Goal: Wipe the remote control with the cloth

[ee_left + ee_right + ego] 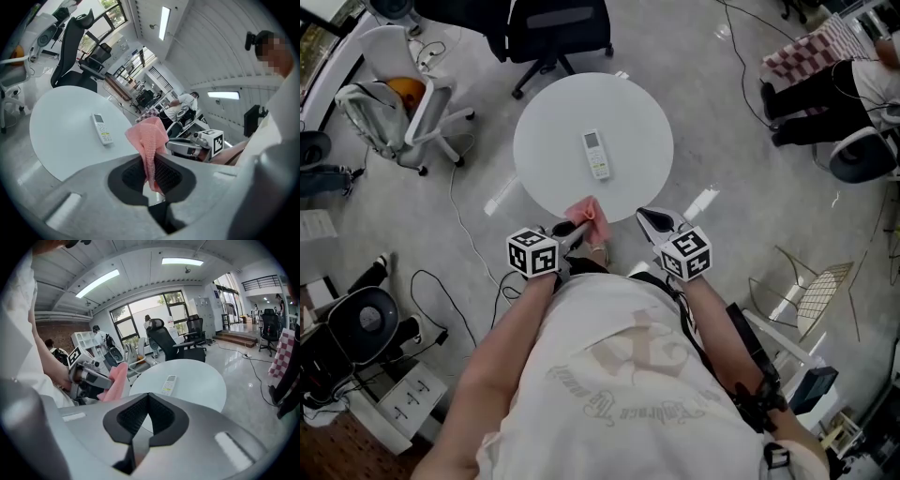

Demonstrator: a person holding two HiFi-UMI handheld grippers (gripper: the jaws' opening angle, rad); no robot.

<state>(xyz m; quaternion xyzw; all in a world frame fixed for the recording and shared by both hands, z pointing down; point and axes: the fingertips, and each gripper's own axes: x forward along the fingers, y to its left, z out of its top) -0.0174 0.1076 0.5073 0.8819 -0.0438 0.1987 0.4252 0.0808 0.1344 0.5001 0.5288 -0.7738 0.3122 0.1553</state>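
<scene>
Left gripper view: the left gripper [151,161] pinches the soft, floppy cloth [149,138] at frame centre. The right gripper [146,401] is closed, empty. The remote [102,129], probably light, rigid and slippery, lies centre-left on the table [56,140]; steady its long edges.

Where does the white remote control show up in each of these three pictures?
Head view: remote control near the middle of the round white table, above the pink cloth.
Left gripper view: remote control left of centre, left of the pink cloth.
Right gripper view: remote control near the centre, right of the pink cloth.
Shared landmark: the pink cloth.
</scene>
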